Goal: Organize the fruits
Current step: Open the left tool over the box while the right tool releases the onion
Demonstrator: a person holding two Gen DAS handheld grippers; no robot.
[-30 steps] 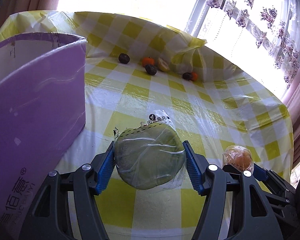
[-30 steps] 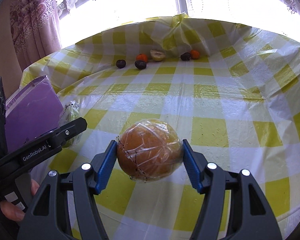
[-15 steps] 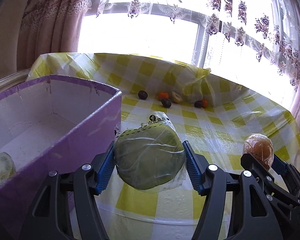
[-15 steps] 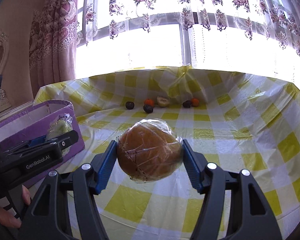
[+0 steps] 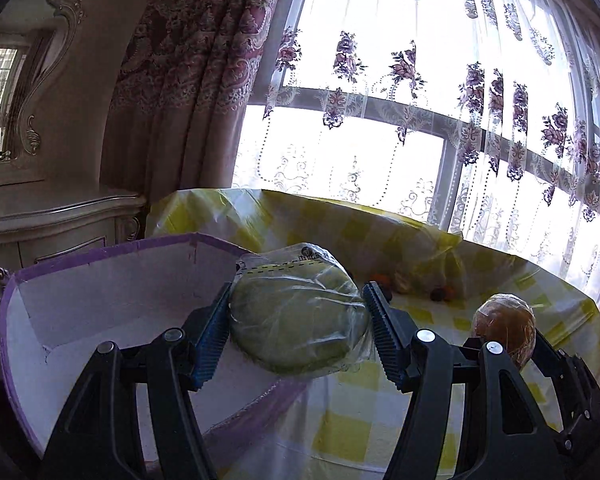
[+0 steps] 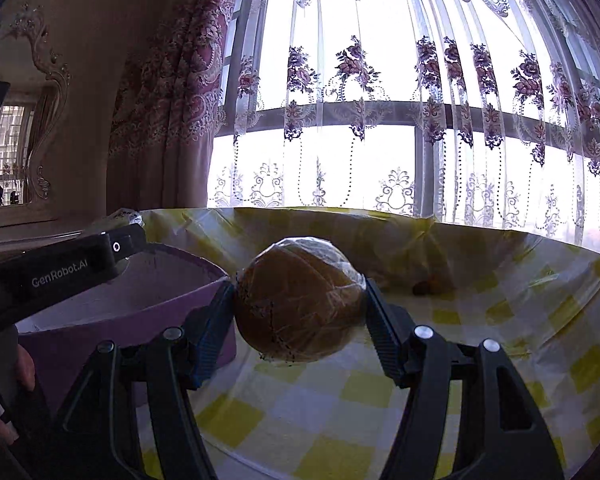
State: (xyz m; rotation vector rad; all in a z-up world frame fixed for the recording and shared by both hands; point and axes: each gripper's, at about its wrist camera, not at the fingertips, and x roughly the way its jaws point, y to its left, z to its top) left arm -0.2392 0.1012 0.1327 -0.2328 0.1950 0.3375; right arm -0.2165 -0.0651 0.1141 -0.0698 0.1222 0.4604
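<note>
My left gripper [image 5: 296, 316] is shut on a green fruit wrapped in plastic [image 5: 296, 320] and holds it in the air over the right rim of the purple box [image 5: 100, 264]. My right gripper [image 6: 300, 304] is shut on a brown-orange fruit wrapped in plastic [image 6: 300, 300], held above the checked tablecloth to the right of the box [image 6: 132, 312]. That orange fruit also shows in the left wrist view [image 5: 504, 328]. Several small dark and orange fruits [image 5: 440, 292] lie at the table's far edge.
The yellow-checked tablecloth [image 6: 480, 320] covers the table and bunches up at the back under the window. A carved white cabinet [image 5: 60, 220] stands left of the table. Lace curtains hang behind.
Both grippers have risen and tilted up with their fruits. The left gripper has moved left over the box's rim, so the box interior now lies below it.
</note>
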